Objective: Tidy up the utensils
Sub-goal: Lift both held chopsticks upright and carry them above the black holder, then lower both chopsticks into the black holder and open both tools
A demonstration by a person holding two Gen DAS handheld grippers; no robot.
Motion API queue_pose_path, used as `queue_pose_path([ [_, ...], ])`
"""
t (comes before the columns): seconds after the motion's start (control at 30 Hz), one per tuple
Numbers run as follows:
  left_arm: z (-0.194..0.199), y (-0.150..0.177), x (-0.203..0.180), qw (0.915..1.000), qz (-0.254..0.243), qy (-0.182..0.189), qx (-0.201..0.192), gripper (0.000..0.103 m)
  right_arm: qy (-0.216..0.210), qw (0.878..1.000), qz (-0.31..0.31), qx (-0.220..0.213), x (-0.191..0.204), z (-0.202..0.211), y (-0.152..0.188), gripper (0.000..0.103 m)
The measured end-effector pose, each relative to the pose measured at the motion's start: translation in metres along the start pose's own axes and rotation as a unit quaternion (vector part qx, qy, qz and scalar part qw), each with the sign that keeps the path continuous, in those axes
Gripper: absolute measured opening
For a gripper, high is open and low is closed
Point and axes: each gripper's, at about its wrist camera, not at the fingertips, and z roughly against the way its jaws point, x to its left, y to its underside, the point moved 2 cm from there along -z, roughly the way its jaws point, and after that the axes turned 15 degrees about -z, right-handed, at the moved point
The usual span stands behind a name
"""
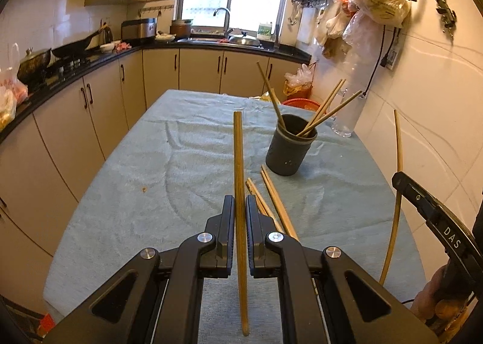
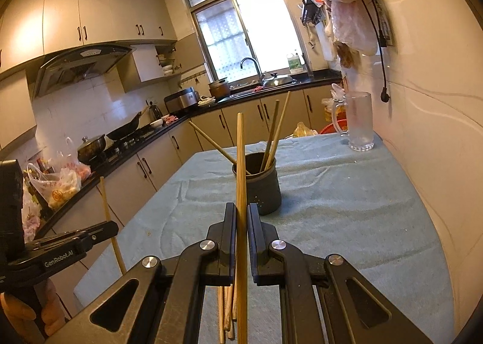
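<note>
The left gripper (image 1: pixel 240 208) is clamped on a single chopstick (image 1: pixel 239 162), its two jaws narrow against the wood, and the stick runs upright through them with its upper end above the jaws and its lower end hanging down toward the camera. The right gripper (image 2: pixel 241 217) is likewise closed on its own chopstick (image 2: pixel 240 162), which stands nearly vertical between the jaws and crosses in front of the dark cup (image 2: pixel 262 187) in that view. In the left wrist view the right gripper shows at the far right edge, with its chopstick (image 1: pixel 398 193) curving up past it; in the right wrist view the left gripper appears at the left edge with its stick (image 2: pixel 110 223) rising above it. The dark cup (image 1: pixel 290 147) stands upright on the desk (image 1: pixel 151 178), which is covered by a pale blue-green towel, and it sits right of centre, toward the far half. Three chopsticks (image 1: pixel 320 114) lean out of the cup, one tilting left and two tilting right. Loose chopsticks (image 1: pixel 273 199) lie flat on the towel just near of the cup, partly hidden behind the left gripper's right jaw. A clear glass pitcher (image 2: pixel 357 123) stands at the far right corner of the desk, near the wall.
</note>
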Motion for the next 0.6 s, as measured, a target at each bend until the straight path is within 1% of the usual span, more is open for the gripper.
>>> queue_pose_path([
  [0.2,-0.012,-0.002,0.011,0.9999,0.004,0.007,0.010,0.007,0.001,1.000,0.005,0.014,0.004,-0.016,-0.003,0.008],
  [0.3,-0.015,-0.006,0.014,0.9999,0.001,0.013,0.008,0.007,-0.001,1.000,0.005,0.016,0.008,-0.023,-0.010,0.008],
  [0.4,-0.011,-0.016,0.017,0.9999,-0.009,0.011,-0.008,0.007,-0.010,1.000,0.005,0.012,0.012,-0.031,-0.024,0.008],
  [0.6,0.001,-0.048,0.018,0.9980,-0.025,0.028,-0.050,0.007,-0.028,0.999,0.002,-0.023,0.023,-0.046,-0.065,0.008],
])
